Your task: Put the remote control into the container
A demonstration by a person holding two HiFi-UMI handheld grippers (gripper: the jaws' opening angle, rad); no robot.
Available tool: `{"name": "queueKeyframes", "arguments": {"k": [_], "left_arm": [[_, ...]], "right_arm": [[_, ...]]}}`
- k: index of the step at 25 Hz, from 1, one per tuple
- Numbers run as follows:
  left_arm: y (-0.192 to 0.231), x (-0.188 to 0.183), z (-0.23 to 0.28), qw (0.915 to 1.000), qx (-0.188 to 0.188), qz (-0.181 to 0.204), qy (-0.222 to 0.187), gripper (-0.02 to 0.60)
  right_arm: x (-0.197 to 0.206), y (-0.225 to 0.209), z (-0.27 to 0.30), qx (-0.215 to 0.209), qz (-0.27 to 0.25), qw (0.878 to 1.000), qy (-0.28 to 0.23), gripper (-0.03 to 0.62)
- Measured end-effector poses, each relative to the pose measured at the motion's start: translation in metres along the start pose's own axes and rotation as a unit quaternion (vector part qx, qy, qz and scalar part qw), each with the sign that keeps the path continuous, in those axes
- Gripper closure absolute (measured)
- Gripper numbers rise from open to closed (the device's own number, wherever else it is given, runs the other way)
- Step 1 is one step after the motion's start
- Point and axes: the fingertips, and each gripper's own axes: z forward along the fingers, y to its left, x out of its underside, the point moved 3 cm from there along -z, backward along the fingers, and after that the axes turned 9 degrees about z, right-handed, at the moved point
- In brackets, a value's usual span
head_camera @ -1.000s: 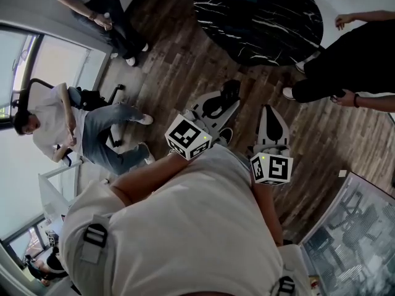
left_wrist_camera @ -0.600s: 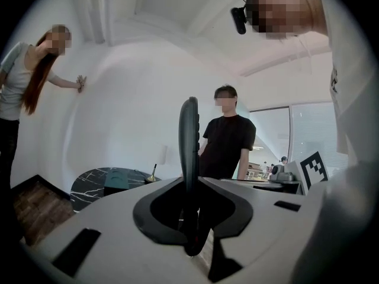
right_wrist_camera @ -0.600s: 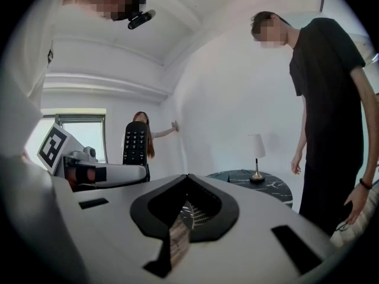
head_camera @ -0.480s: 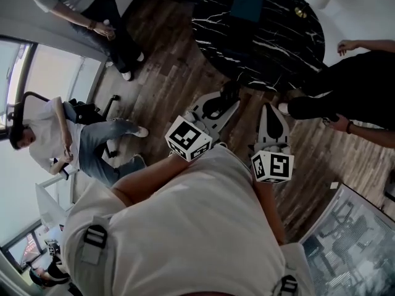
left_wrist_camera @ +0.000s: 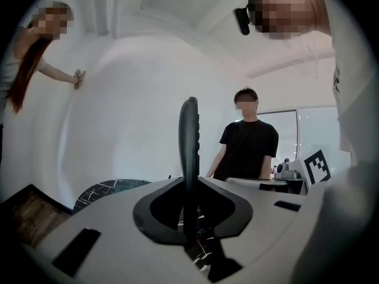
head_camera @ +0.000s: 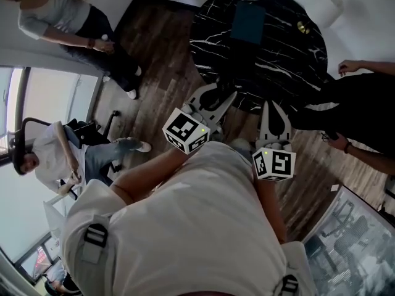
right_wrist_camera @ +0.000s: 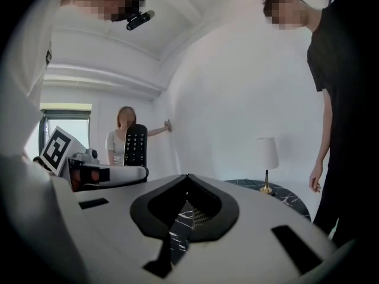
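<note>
Pickup looks done: our left gripper clamps the slim black remote control upright, short of the round black marble table. Our right gripper is closed and empty. Placing the remote into the dark teal rectangular container near the table's far edge remains.

Ahead of my two grippers stands the table, the container lying on its far half and a lamp at its far right. My left gripper, beside my right gripper, grips the remote control upright between its jaws, near the table's near edge. One person stands right of the table, another far left, and a third sits nearer on the left.
</note>
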Motion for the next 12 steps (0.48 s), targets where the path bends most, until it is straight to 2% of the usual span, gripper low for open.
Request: {"name": "queueKeyframes", "arguments": {"k": [3,12], "left_arm": [[0.008,-0.001,0.012,0.9999,0.011,0.003,0.007,0.514],[0.019,0.007,0.043,0.9995,0.013,-0.015,0.026,0.514]], "right_arm": [[-0.002,-0.005,0.015,0.001,-0.003,1.0,0.005,0.583],[-0.006,-0.033,0.035,0.005,0.01,1.0,0.02,0.583]]}}
